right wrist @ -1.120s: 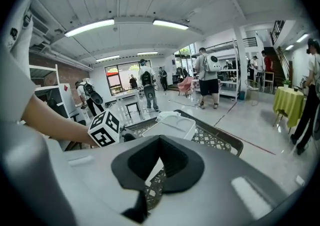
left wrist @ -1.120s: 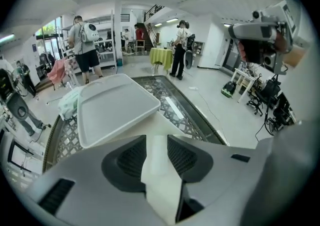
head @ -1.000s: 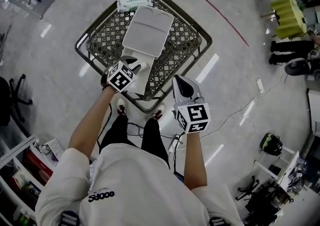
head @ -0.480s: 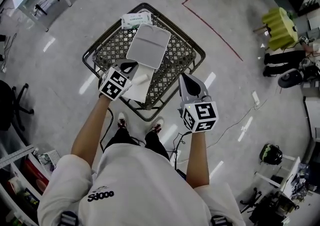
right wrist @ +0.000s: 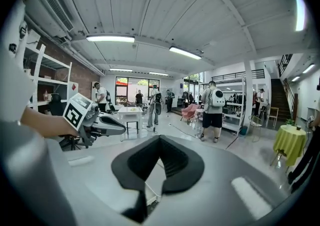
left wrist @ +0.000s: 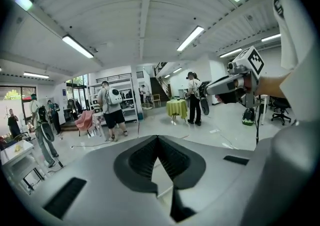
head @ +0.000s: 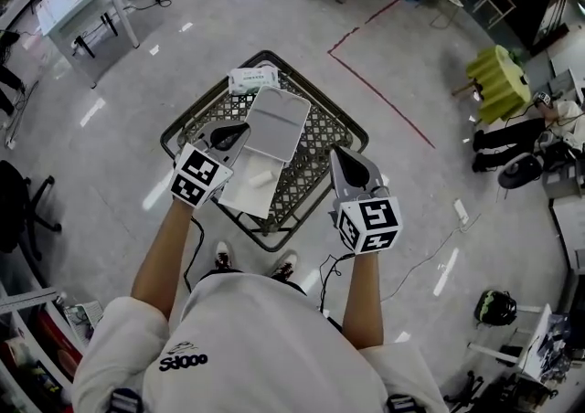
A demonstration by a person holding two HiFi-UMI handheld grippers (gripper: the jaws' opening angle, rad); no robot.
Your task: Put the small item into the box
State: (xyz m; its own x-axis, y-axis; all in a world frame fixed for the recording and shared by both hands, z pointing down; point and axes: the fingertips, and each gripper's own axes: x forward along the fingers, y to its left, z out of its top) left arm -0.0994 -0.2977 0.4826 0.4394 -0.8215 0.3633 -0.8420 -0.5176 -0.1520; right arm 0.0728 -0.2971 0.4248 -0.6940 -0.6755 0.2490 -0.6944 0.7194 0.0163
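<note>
Small item [head: 259, 179], a pale little roll, lies inside the box [head: 239, 199], on its white floor near the middle, touched by neither claw. At the left, the left gripper [head: 228, 135] has changed most. A second ago it was low over the box's near left corner with its jaws standing apart; now they have snapped together on nothing, and it sits just off the box's left edge. Its own camera agrees: the left gripper [left wrist: 158, 139] shows two dark pads meeting at the tip with only floor behind them, and it looks out across the room at people and shelving, not down at the table. In the middle, the box rests on the mesh table [head: 324, 142] with its lid [head: 277, 121] swung open away from the person, and a wipes pack [head: 253, 79] lies beyond the lid at the table's far corner. To the right, the right gripper [head: 340, 153] hovers over the table's right side, well apart from the box. Its jaws are likewise pressed together and empty, as the right gripper [right wrist: 159, 139] shows in its own view. Judging by this, the drop is done and the item is delivered; what could remain is closing the lid, if that is wanted at all.
</note>
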